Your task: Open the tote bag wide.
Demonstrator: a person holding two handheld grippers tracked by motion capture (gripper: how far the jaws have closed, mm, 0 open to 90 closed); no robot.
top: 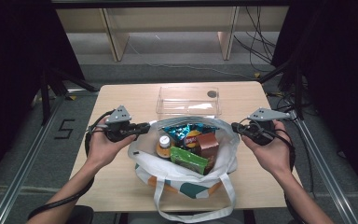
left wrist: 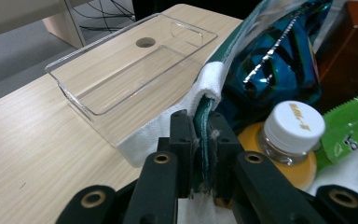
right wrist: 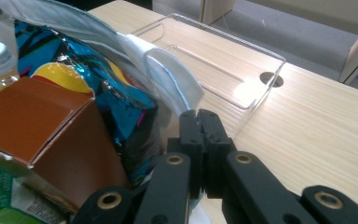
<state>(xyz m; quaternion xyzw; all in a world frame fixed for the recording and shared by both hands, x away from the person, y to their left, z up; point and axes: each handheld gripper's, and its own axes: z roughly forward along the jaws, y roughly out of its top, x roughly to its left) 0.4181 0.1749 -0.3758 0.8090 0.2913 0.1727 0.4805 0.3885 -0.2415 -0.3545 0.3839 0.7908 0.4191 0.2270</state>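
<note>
While the high view showed the bag (top: 185, 161) mid-tabletop (top: 112, 182) between both hands, the gripper views revealed the left claw (left wrist: 204, 140) pinching its rim and the right claw (right wrist: 200, 140) pressed together beside it.

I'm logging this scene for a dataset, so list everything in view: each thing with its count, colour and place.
Fabric tote bag: one, white with teal and orange patches, near middle of table, mouth held open.
Foil snack bag: one, blue, inside tote at the back.
Plastic bottle with white cap: one, orange contents, inside tote, left.
Cardboard box: one, brown, inside tote, right.
Green packet: one, inside tote, front.
Clear plastic tray: one, transparent, empty, behind tote.
Wooden table: one, light wood.
Left gripper: black, shut on tote's left rim.
Right gripper: black, shut at tote's right rim.
Hands: two, one on each gripper.
</note>
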